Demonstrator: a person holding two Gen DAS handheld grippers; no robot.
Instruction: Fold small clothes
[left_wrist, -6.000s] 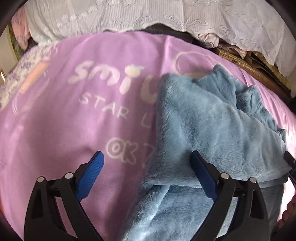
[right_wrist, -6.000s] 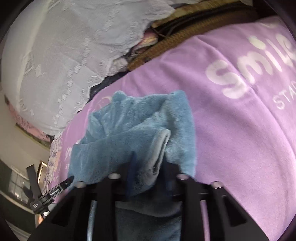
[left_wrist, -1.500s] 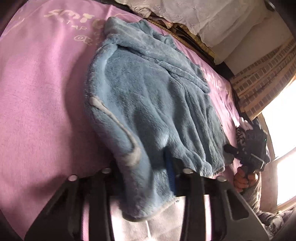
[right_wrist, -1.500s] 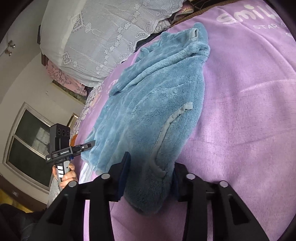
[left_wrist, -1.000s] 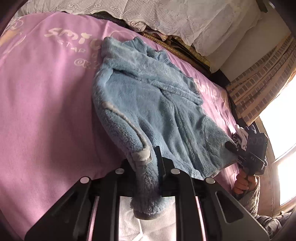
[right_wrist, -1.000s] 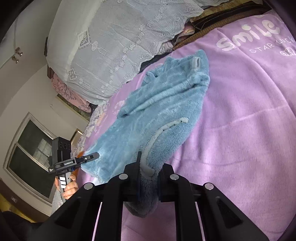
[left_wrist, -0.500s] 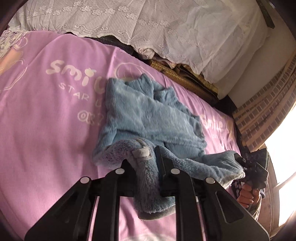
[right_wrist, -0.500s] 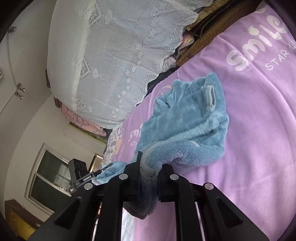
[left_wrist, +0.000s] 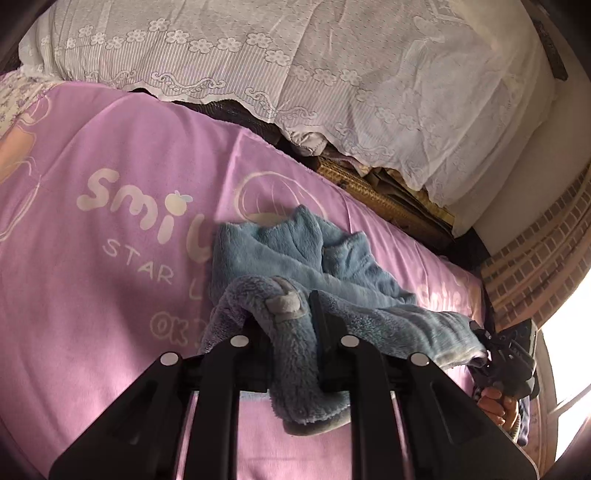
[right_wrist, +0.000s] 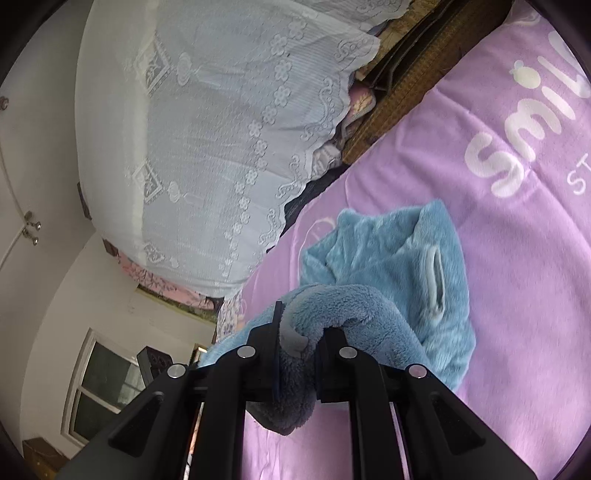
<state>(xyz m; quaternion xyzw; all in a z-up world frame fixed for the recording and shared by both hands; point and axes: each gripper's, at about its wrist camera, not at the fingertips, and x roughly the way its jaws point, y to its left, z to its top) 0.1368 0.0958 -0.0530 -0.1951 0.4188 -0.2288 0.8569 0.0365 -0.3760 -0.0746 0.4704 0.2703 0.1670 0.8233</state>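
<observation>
A fluffy blue garment (left_wrist: 295, 254) lies on the purple bedspread (left_wrist: 110, 273), its near hem lifted off the bed and doubled back over its far half. My left gripper (left_wrist: 291, 325) is shut on one corner of that hem, fleece bunched between the pads and hanging below them. My right gripper (right_wrist: 297, 343) is shut on the other corner, and the garment (right_wrist: 388, 266) spreads beyond it with a pale pocket slit showing. In the left wrist view the right gripper (left_wrist: 506, 358) appears at the far right, gripped by a hand, with the raised hem stretched between the two grippers.
A white lace-covered pile (left_wrist: 295, 62) runs along the far side of the bed, with a woven mat (left_wrist: 373, 192) under it. A brick-patterned wall (left_wrist: 535, 266) and a bright window stand on the right. In the right wrist view, a window (right_wrist: 103, 387) is at lower left.
Both grippers have lifted the near hem and carried it toward the far end of the garment. The flat blue garment now bends over itself, with less of it lying spread out.
</observation>
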